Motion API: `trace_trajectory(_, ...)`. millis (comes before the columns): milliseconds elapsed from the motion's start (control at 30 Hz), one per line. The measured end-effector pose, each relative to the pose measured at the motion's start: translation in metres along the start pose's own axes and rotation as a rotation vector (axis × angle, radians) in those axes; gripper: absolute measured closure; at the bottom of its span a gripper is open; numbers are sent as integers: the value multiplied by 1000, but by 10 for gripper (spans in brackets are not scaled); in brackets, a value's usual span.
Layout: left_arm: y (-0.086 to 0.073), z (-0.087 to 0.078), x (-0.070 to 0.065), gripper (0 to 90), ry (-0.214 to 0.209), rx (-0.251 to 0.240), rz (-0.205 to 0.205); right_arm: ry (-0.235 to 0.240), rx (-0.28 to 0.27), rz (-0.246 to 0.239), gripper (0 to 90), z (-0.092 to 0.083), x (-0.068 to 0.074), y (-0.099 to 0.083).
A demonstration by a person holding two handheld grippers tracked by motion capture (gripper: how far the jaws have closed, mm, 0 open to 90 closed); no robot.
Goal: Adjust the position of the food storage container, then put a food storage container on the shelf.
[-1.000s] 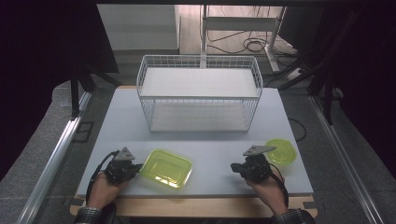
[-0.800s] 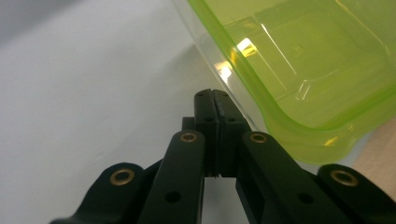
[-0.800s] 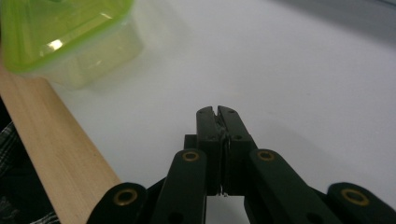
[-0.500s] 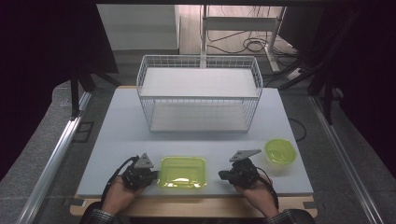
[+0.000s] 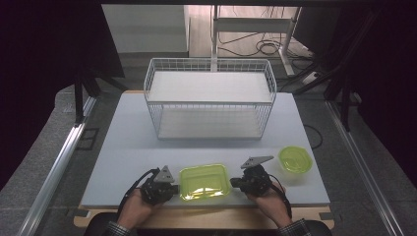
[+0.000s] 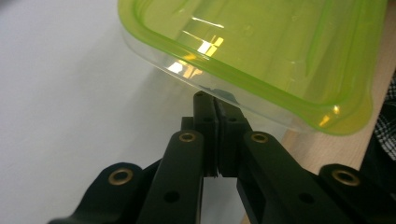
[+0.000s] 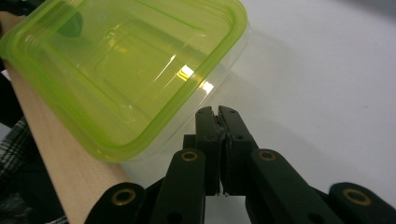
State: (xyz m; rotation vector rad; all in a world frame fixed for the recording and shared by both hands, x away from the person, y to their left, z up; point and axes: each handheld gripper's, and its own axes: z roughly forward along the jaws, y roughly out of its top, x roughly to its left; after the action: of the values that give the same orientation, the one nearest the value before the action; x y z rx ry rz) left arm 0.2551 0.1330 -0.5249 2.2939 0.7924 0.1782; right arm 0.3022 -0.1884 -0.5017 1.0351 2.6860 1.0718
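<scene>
Since half a second ago you are drawing both hands a little closer to the rectangular lime-green container (image 5: 204,181), which is lying at much the same spot near the table's near edge; a second ago it was sitting further left and turned at an angle, so you have squared it up between your hands.

Your left gripper (image 5: 158,187) is resting just beside the container's left end. In the left gripper view its jaws are pressed together, with their tips right under the green rim (image 6: 261,88); whether they are touching the clear wall I cannot tell. Your right gripper (image 5: 252,181) is mirroring this at the right end, and in the right gripper view its jaws are likewise closed with nothing between them, tips just short of the container's corner (image 7: 236,44).

My reading is that you are using the closed tips as pushers, bracketing the container from both sides to nudge and centre it instead of lifting it.

The container is wearing its green lid over a clear body, and nothing is showing inside it. A smaller round green container (image 5: 295,160) is sitting near the right edge of the table (image 5: 123,147), well apart from the grippers, and it looks empty too. The white wire basket (image 5: 209,101) at the far middle is holding nothing.
</scene>
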Motion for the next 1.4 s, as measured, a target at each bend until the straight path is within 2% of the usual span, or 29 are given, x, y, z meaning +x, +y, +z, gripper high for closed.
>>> trace_trajectory(167,5,6,-11,874,-33,3,24,-42,-8,9,853,-3,-9,-1)
trace_trajectory(267,5,5,-11,853,-28,-5,20,-45,-14,11,850,-4,-11,-2)
trace_trajectory(300,3,1,-7,840,-16,-22,3,-52,-25,6,838,-6,-11,-2)
trace_trajectory(333,3,1,-7,822,-16,-22,3,-53,-27,3,831,-7,-12,-2)
trace_trajectory(367,1,-4,-4,779,12,-36,-12,-60,-31,-1,821,-9,-12,-2)
trace_trajectory(400,1,-4,-4,739,12,-36,-12,-60,-31,-1,821,-9,-12,-2)
trace_trajectory(467,-3,-10,1,643,47,-56,-33,-75,-46,-5,773,-13,-14,-3)
trace_trajectory(567,-5,-12,3,490,68,-65,-39,-100,-71,0,701,-17,-16,-4)
trace_trajectory(600,-6,-13,4,490,76,-69,-44,-100,-71,0,701,-17,-16,-4)
trace_trajectory(667,-7,-15,6,391,95,-81,-40,-114,-93,7,640,-21,-18,-5)
trace_trajectory(700,-8,-15,6,282,109,-89,-39,-124,-112,12,554,-23,-20,-6)
trace_trajectory(767,-9,-15,7,251,119,-90,-40,-128,-117,12,520,-24,-20,-6)
trace_trajectory(800,-9,-14,7,208,122,-89,-42,-127,-125,14,467,-25,-21,-7)
trace_trajectory(833,-9,-13,8,103,130,-81,-51,-122,-132,16,373,-26,-23,-9)
trace_trajectory(867,-9,-13,8,78,130,-81,-51,-122,-132,16,373,-26,-23,-9)
trace_trajectory(900,-10,-13,8,67,134,-77,-50,-119,-137,23,301,-26,-25,-10)
trace_trajectory(933,-10,-13,8,59,134,-85,-51,-116,-140,28,272,-26,-26,-11)
trace_trajectory(1000,-10,-14,8,53,136,-89,-49,-114,-140,30,252,-25,-27,-11)
trace_trajectory(1133,-12,-12,10,26,134,-107,-39,-94,-157,43,153,-23,-29,-12)
trace_trajectory(1233,-12,-12,11,16,136,-112,-34,-90,-157,39,128,-23,-29,-11)
trace_trajectory(1300,-13,-12,11,14,135,-113,-30,-67,-172,59,103,-23,-30,-11)
trace_trajectory(1400,-13,-11,11,14,140,-109,-22,-57,-173,71,96,-22,-29,-10)
